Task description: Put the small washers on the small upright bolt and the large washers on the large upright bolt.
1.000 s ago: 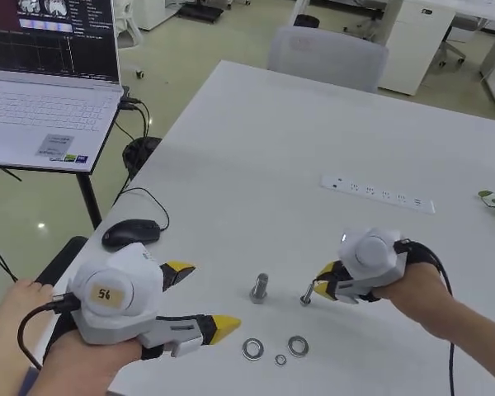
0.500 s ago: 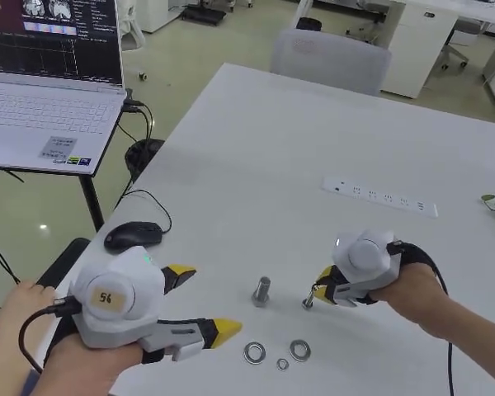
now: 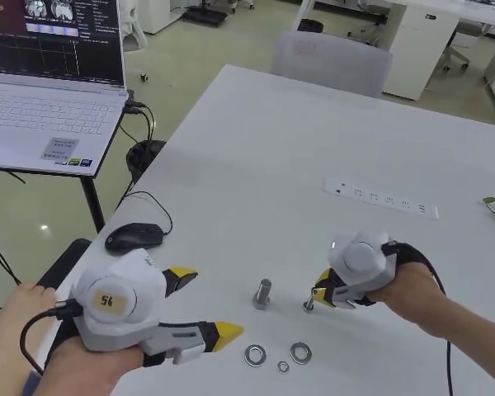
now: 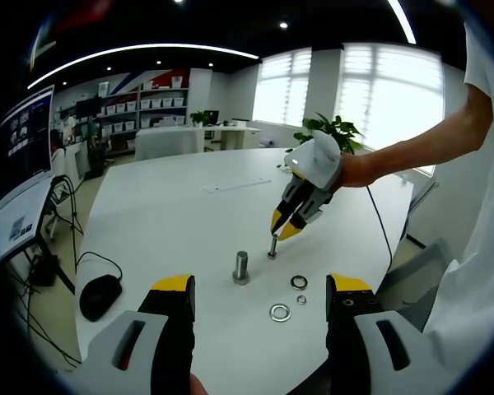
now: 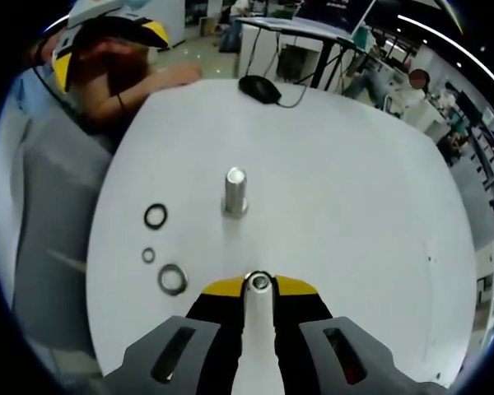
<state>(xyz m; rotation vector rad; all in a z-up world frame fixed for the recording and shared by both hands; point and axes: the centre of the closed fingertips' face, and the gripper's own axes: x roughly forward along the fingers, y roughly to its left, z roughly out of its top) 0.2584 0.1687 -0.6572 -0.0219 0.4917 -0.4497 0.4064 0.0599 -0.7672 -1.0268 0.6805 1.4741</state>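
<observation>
The large upright bolt (image 3: 262,294) (image 4: 241,267) (image 5: 235,191) stands near the table's front edge. To its right, the small upright bolt (image 3: 308,305) (image 4: 272,247) (image 5: 258,282) sits between the yellow tips of my right gripper (image 3: 320,289) (image 4: 286,227) (image 5: 258,285), which is shut on it. Two larger washers (image 3: 255,355) (image 3: 300,353) and a small washer (image 3: 283,366) lie flat in front of the bolts; they also show as washers (image 5: 155,216) (image 5: 172,278) (image 4: 280,312). My left gripper (image 3: 205,304) (image 4: 259,288) hovers open to the left of the washers, holding nothing.
A white power strip (image 3: 379,200) lies farther back on the white table (image 3: 256,165). A black mouse (image 3: 133,238) sits near the left edge. A laptop (image 3: 41,107) stands on a side stand to the left. A grey chair (image 3: 330,58) is at the far end.
My right hand has shifted slightly left over the small bolt. The bolts, washers and left gripper have kept their places; the view has drifted a little.
</observation>
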